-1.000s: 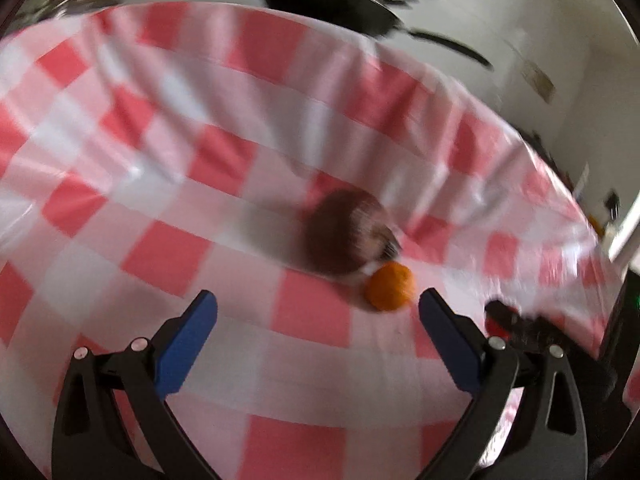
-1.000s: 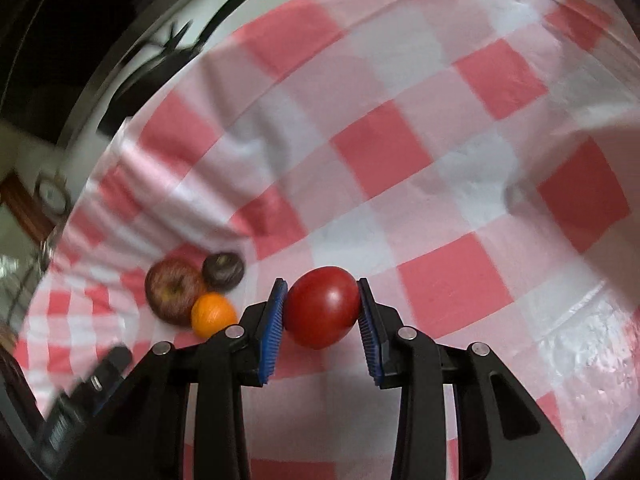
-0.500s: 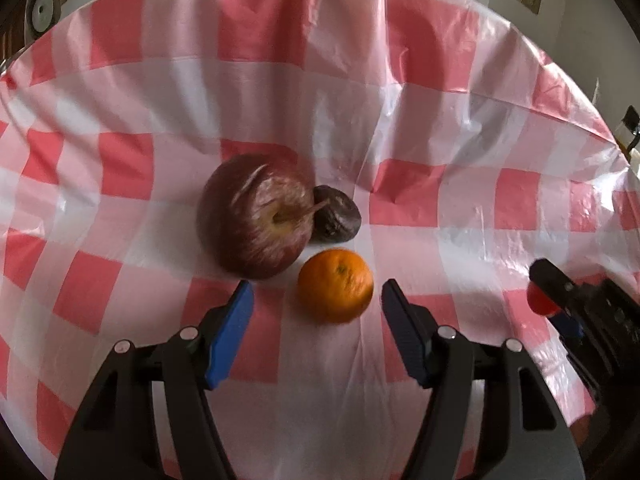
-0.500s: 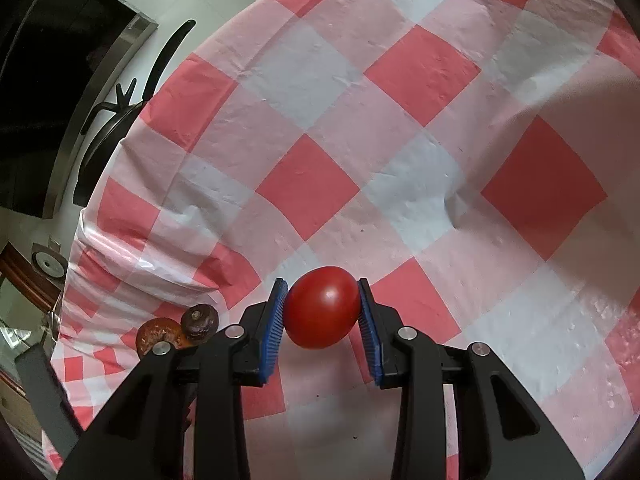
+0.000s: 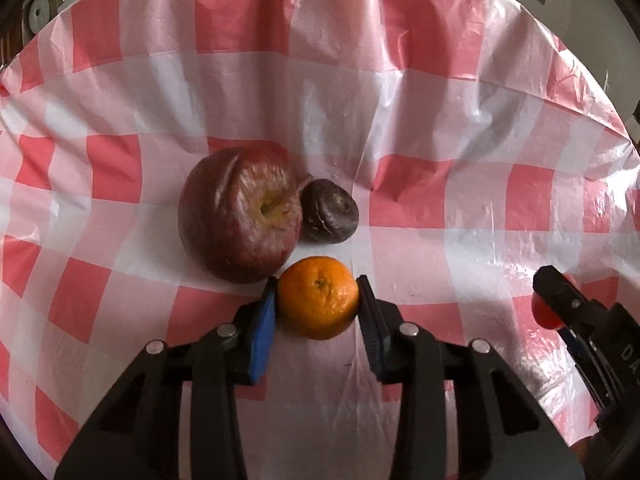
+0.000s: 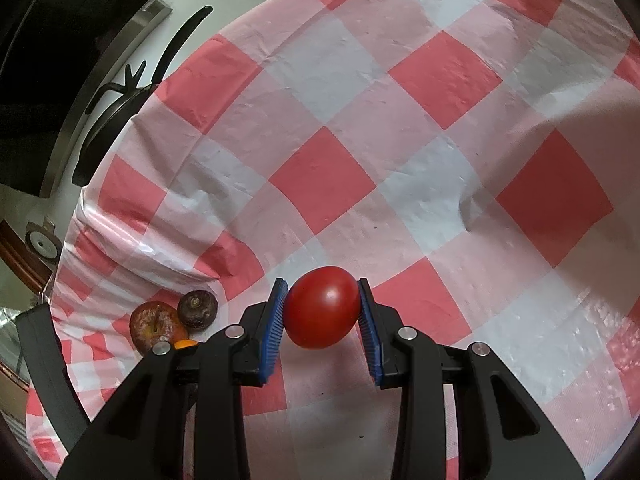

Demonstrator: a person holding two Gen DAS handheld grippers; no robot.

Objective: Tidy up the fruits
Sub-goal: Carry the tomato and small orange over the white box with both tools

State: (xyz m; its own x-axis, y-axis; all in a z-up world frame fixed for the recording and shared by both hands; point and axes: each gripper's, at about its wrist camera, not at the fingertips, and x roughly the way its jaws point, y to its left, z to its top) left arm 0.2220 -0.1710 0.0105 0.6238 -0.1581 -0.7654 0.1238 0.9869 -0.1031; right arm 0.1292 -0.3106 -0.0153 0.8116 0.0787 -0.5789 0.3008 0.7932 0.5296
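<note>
My left gripper [image 5: 318, 300] is shut on a small orange [image 5: 318, 298] that sits on the red-and-white checked cloth [image 5: 400, 120]. Just beyond it lie a large wrinkled red apple [image 5: 240, 212] and a small dark purple fruit [image 5: 329, 210], touching each other. My right gripper [image 6: 322, 306] is shut on a red tomato [image 6: 322, 306] and holds it over the cloth [image 6: 400, 140]. The right gripper [image 5: 560, 304] with the tomato [image 5: 542, 314] shows at the right edge of the left wrist view. The apple [image 6: 154, 326], the dark fruit [image 6: 198, 308] and a sliver of the orange [image 6: 185, 344] show at lower left in the right wrist view.
The cloth has creases and a raised fold [image 5: 392, 196] right of the fruits. A black pan with a long handle [image 6: 120, 108] sits beyond the table's far edge, next to a dark steel-framed appliance [image 6: 60, 60].
My left gripper has moved forward and closed on the orange, which it straddled open half a second ago. My right gripper has kept hold of the tomato and shifted slightly.
</note>
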